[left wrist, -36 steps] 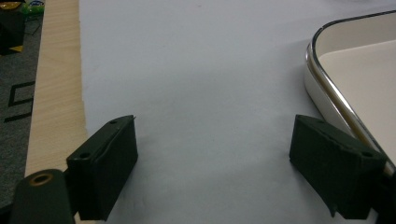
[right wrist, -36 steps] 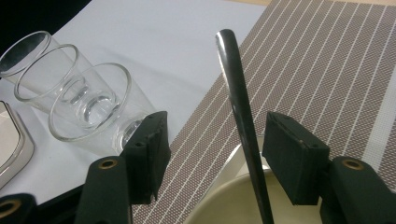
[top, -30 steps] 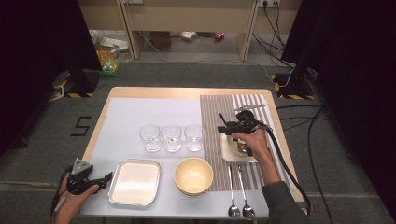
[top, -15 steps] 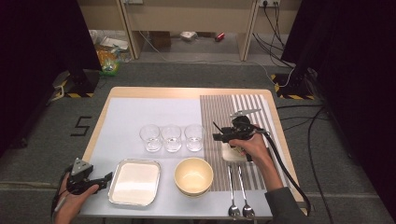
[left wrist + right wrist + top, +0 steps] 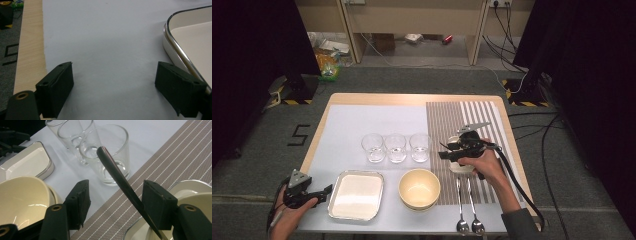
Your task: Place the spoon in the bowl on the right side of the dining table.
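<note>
My right gripper [image 5: 444, 151] hovers over a small white dish [image 5: 462, 168] on the striped placemat [image 5: 462, 117], pointing left toward three empty glasses [image 5: 395, 147]. In the right gripper view its jaws [image 5: 115, 202] stand open around a dark utensil handle [image 5: 117, 175] that leans up out of the dish [image 5: 190, 192], close to the right-hand jaw. My left gripper [image 5: 324, 190] rests at the table's front left, open, beside a metal-rimmed white tray [image 5: 357, 195]. In the left gripper view its jaws [image 5: 115, 85] are spread over bare white mat, the tray's rim [image 5: 175, 47] at the right.
A cream bowl [image 5: 419, 188] sits between the tray and two spoons [image 5: 467, 212] lying near the front edge. The nearest glass [image 5: 110, 152] stands just beyond my right jaws. The wooden table edge [image 5: 30, 50] runs left of the left gripper.
My right gripper has come slightly toward the person and turned left, settling lower over the white dish. The left gripper has stayed put.
</note>
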A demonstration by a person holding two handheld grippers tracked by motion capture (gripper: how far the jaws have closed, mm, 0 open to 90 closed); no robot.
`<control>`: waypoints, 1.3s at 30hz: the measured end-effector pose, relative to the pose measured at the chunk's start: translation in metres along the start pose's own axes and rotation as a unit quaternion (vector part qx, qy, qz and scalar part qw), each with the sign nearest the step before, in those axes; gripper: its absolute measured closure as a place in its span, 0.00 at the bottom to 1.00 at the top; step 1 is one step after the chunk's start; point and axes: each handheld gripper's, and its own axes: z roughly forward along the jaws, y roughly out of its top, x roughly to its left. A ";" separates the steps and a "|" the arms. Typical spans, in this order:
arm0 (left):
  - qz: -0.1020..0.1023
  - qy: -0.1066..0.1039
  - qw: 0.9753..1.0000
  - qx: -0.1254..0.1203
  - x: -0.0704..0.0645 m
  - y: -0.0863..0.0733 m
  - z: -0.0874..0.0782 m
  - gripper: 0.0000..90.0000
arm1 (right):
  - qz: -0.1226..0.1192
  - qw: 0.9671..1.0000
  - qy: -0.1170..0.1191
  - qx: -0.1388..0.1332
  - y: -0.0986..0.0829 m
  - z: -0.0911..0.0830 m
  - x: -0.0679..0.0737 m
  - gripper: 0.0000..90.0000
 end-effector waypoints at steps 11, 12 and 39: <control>-0.001 0.003 1.000 -0.005 0.000 0.000 0.001 0.16 | -0.027 1.000 0.011 0.004 -0.011 -0.014 0.016 0.44; -0.001 0.003 1.000 -0.004 0.000 0.000 0.001 0.16 | -0.035 0.999 0.012 0.002 -0.012 -0.015 0.018 0.44; 0.000 0.002 1.000 -0.001 -0.001 0.000 0.000 0.16 | -0.059 0.998 0.034 -0.019 -0.049 -0.049 0.025 0.45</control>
